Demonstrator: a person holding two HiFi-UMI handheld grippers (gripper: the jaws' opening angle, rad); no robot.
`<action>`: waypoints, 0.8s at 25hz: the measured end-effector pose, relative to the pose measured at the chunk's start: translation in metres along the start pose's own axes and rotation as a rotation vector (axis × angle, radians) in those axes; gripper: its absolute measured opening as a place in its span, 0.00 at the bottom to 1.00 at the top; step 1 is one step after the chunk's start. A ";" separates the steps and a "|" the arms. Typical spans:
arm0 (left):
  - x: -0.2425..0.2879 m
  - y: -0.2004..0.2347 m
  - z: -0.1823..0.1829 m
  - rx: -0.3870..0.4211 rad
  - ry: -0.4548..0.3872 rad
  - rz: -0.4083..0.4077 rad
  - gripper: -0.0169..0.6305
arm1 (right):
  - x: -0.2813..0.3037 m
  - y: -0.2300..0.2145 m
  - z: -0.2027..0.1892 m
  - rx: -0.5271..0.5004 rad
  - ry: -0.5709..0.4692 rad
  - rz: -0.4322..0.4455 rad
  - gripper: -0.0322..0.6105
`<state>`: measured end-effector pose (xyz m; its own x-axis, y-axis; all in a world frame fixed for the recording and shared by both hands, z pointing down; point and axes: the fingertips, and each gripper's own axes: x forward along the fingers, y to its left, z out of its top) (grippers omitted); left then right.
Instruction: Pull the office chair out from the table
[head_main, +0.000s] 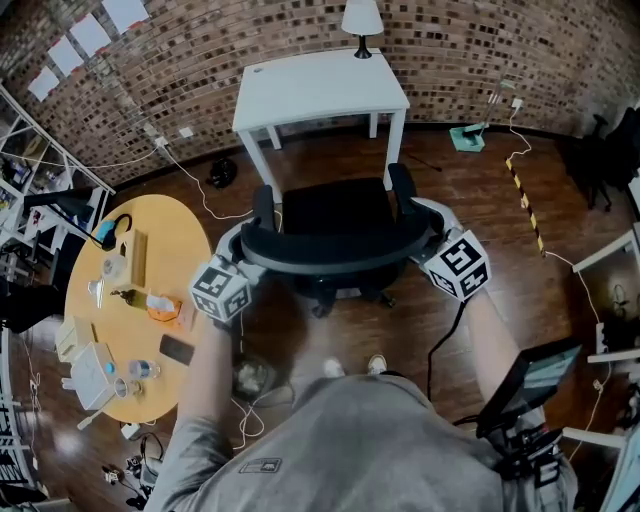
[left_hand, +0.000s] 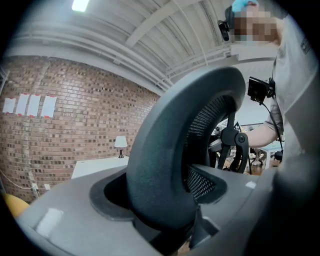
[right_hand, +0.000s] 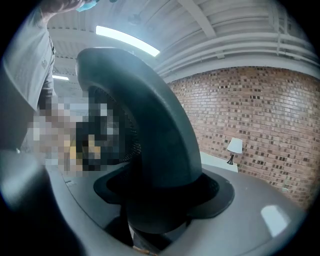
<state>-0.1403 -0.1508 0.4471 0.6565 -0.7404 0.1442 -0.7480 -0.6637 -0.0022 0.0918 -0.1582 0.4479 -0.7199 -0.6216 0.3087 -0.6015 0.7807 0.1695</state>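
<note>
Seen from the head camera, a round yellow table (head_main: 172, 232) strewn with small items stands well to the left of the left gripper (head_main: 253, 243). That gripper grips the left end of the curved backrest (head_main: 335, 262) of a black office chair (head_main: 335, 212). The right gripper (head_main: 425, 226) grips the right end. Beyond both grippers, the chair's seat sits just in front of a white table (head_main: 320, 85), its front edge near the table's legs. A lamp (head_main: 362, 20) stands at the table's far edge. Only this view shows both grippers together and the chair's place on the wooden floor. The left gripper view shows what the head camera cannot: the thick padded rim of the backrest (left_hand: 170, 150) fills the gap between the jaws, which are clamped on it, with the mesh panel to its right. The white table (left_hand: 100, 167) and the lamp (left_hand: 120, 142) lie ahead to the left. The right gripper view likewise shows its jaws clamped on the rim (right_hand: 160, 145), with the lamp (right_hand: 234, 146) ahead to the right.
</note>
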 end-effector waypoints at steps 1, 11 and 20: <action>-0.001 -0.001 0.000 0.000 0.000 0.001 0.53 | -0.001 0.001 0.000 -0.001 -0.002 0.000 0.59; -0.006 -0.004 0.000 0.001 -0.001 -0.004 0.53 | -0.006 0.007 0.001 -0.005 -0.009 0.000 0.59; -0.006 -0.004 -0.001 0.013 -0.013 0.001 0.53 | -0.005 0.007 -0.001 -0.004 -0.006 -0.009 0.60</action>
<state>-0.1409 -0.1436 0.4468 0.6569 -0.7424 0.1316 -0.7475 -0.6641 -0.0151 0.0914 -0.1496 0.4485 -0.7167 -0.6288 0.3017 -0.6063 0.7755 0.1762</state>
